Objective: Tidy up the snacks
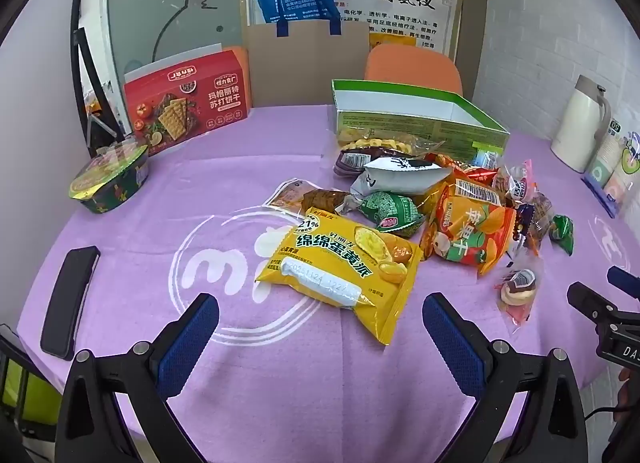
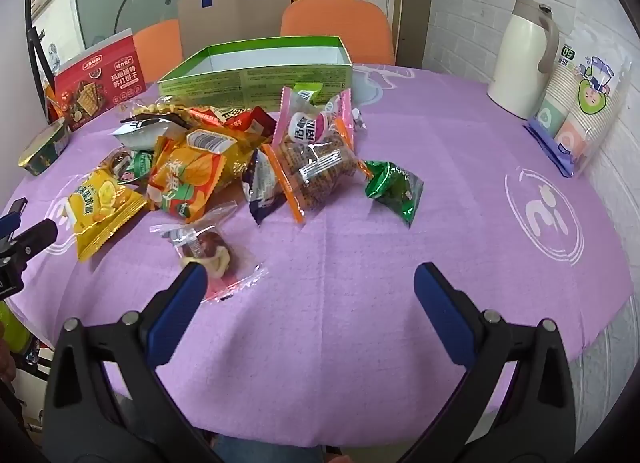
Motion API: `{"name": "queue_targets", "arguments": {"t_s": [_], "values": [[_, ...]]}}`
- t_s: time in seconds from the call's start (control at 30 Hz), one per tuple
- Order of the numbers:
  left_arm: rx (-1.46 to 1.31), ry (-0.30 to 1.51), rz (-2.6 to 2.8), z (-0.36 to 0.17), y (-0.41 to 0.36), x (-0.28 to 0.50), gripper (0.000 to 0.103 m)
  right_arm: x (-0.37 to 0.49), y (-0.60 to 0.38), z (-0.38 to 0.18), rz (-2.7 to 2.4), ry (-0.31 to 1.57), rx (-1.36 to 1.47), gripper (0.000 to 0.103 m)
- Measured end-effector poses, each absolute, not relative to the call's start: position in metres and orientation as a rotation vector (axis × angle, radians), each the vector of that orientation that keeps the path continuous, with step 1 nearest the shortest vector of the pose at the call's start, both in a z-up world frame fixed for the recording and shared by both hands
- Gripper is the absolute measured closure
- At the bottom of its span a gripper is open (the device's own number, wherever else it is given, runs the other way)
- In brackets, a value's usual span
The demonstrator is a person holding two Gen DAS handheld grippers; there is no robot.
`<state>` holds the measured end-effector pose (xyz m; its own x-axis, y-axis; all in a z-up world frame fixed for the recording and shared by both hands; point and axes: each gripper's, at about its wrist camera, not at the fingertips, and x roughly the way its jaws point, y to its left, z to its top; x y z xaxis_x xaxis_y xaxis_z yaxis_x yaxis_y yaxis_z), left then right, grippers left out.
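A pile of snack packets lies mid-table in front of an open green box (image 1: 420,123) (image 2: 256,77). Nearest my left gripper (image 1: 320,315) is a yellow egg-yolk pie bag (image 1: 340,263) (image 2: 102,207). An orange apple-chip bag (image 1: 468,231) (image 2: 184,179), a clear-wrapped pastry (image 1: 518,291) (image 2: 212,255) and a green packet (image 2: 394,189) lie around it. My left gripper is open and empty, just short of the yellow bag. My right gripper (image 2: 310,283) is open and empty, its left finger beside the clear-wrapped pastry.
A red cracker box (image 1: 188,103) and a noodle bowl (image 1: 110,181) stand at the left. A black phone (image 1: 70,299) lies near the left edge. A white thermos (image 2: 524,59) and paper cups (image 2: 580,111) stand at the right. Orange chairs sit behind the purple table (image 2: 400,243).
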<state>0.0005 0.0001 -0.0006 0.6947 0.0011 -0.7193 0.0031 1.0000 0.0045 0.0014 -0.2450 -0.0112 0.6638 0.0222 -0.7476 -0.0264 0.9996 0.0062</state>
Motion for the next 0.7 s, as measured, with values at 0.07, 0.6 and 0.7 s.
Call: {"name": "queue_targets", "arguments": {"t_s": [0.07, 0.6, 0.7], "values": [[-0.001, 0.811, -0.003, -0.002, 0.001, 0.002, 0.0, 0.001, -0.245, -0.011, 0.03, 0.846, -0.003, 0.0], [-0.028, 0.803, -0.003, -0.003, 0.005, 0.0, 0.0, 0.001, -0.235, -0.012, 0.035, 0.84, -0.02, 0.0], [-0.029, 0.803, -0.003, -0.004, 0.005, 0.0, 0.0, 0.002, -0.237, -0.011, 0.036, 0.841, -0.018, 0.0]]}}
